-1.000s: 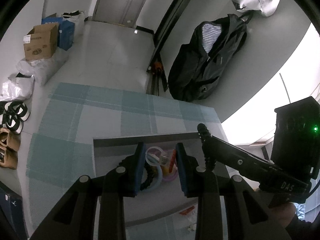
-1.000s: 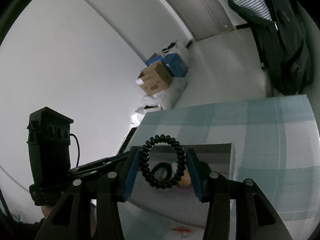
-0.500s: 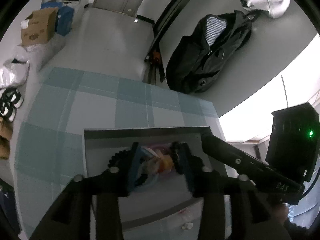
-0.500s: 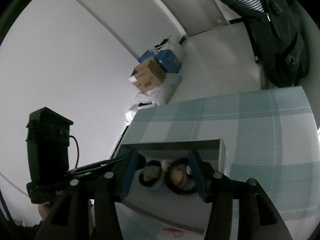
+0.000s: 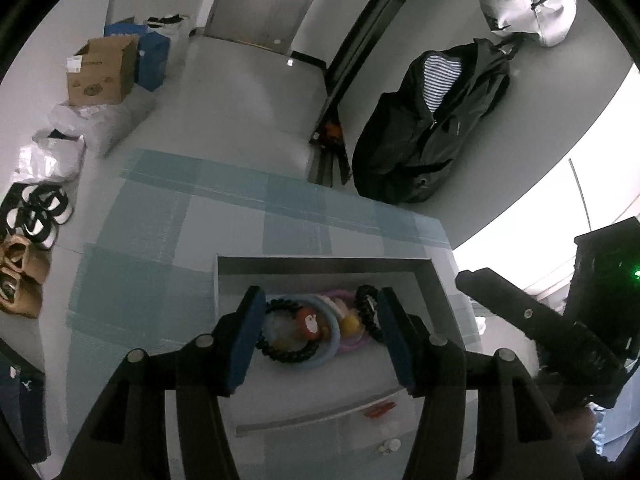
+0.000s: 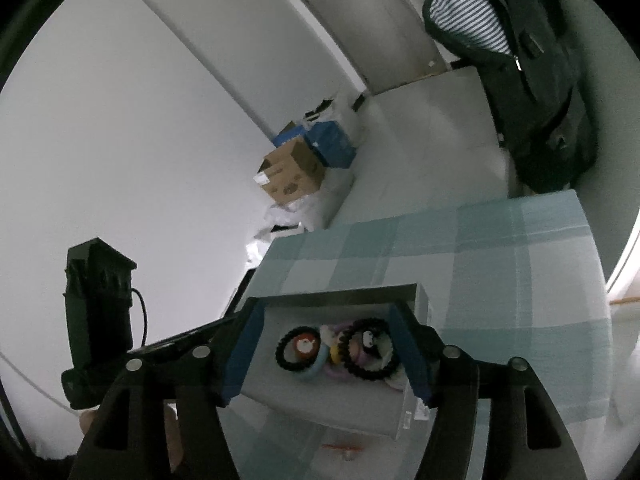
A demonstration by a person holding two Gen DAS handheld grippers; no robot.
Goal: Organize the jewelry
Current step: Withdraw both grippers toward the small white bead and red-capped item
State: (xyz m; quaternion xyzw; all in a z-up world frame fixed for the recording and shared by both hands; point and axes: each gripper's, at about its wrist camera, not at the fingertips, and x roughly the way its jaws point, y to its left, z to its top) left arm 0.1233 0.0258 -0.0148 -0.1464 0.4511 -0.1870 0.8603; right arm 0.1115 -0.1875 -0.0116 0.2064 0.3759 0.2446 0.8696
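- Jewelry pile lay inside the grey tray, bunched toward its far wall: black beaded bracelet over a light-blue ring, a pink ring, a second black beaded bracelet on the right side of the pile, and small charms in between.
- Left gripper hovered over the pile, fingers spread wide, nothing between them.
- Right gripper hovered likewise, fingers released and empty, bracketing the pile without visible contact.
- Judgement: a deposit step looked complete, with pieces collected in the tray. The next move likely calls for lifting clear and going for the loose bits beyond the tray's near edge.
- A small red item and a white bead-like item lay on the checked tablecloth near the tray's near edge; identities not resolvable.
- Charm details blurred; lower pieces hidden under the rings. Tray's near corners cut off by the gripper bodies. Whether more jewelry remained elsewhere on the table: not visible.
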